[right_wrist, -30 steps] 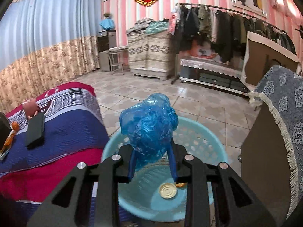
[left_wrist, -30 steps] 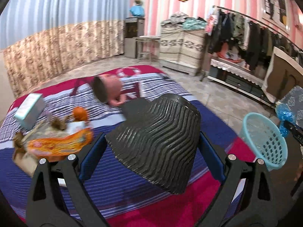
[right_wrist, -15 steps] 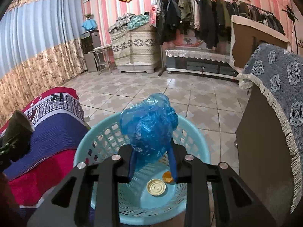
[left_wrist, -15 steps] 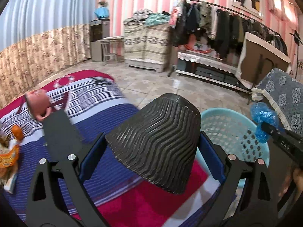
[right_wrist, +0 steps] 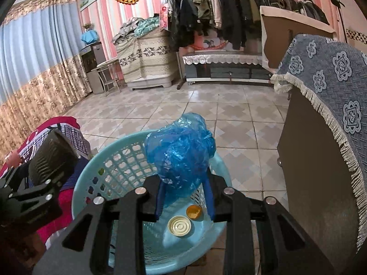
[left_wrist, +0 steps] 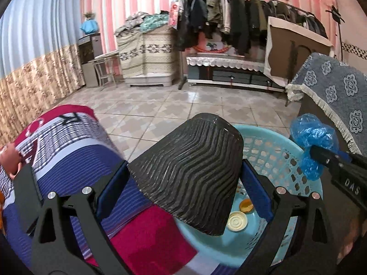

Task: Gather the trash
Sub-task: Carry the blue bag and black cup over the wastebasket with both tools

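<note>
Since the earlier shots the left gripper (left_wrist: 183, 181) has swung across from over the striped bedspread (left_wrist: 75, 151) to the edge of the light blue basket (left_wrist: 270, 151), and the cluttered end of the bed with the orange wrapper has dropped out of its view. The right gripper (right_wrist: 184, 194) has drifted less and now looks more squarely down into the basket (right_wrist: 110, 160).

The left gripper is clamped on a black ribbed cup (left_wrist: 192, 171), tipped over so its wide open end points down toward the camera, with a blue pad pressed on each side. In the right wrist view the same cup (right_wrist: 50, 158) hangs just beside the basket's left rim, above the bed edge.

The right gripper is squeezing a crumpled blue plastic bag (right_wrist: 181, 153), which bulges up out of the pads and sits over the basket's opening. From the left wrist view the bag (left_wrist: 312, 139) is over the far right rim.

Already in the basket bottom: a pale round lid (right_wrist: 179, 225) and a small orange cap (right_wrist: 194, 211), close together.
</note>
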A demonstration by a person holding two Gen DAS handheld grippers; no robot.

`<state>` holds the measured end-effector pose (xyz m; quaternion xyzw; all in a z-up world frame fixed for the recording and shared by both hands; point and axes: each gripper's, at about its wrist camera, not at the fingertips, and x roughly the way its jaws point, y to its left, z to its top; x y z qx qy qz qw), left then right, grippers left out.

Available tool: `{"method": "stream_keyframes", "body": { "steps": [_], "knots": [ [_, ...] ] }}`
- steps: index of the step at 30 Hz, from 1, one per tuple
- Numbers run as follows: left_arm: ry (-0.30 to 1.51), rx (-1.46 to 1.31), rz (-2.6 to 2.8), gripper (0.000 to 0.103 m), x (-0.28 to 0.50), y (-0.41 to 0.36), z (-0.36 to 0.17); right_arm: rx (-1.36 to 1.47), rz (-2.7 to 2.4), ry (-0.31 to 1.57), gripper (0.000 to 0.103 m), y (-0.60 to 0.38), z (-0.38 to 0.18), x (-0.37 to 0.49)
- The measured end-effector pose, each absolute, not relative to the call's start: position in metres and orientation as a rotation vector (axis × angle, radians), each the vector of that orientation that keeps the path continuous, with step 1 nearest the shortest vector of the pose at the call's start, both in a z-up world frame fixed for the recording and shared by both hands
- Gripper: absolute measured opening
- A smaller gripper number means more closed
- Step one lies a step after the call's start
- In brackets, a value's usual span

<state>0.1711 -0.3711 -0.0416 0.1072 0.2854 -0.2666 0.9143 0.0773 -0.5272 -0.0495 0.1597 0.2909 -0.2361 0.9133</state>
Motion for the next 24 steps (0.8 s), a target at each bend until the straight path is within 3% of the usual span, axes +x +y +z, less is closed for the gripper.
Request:
{"method": "stream_keyframes", "body": {
  "steps": [11,24],
  "knots": [
    [0.577,0.247,-0.570,0.097,0.184,-0.383,-0.035,0.333,-0.485,0.615,0.029,-0.526,-0.051,0.079],
    [0.604,0.159,-0.365,0.097,0.195,-0.286,-0.034,0.290,-0.466,0.649,0.030,-0.505,-0.055,0.100]
  ]
}}
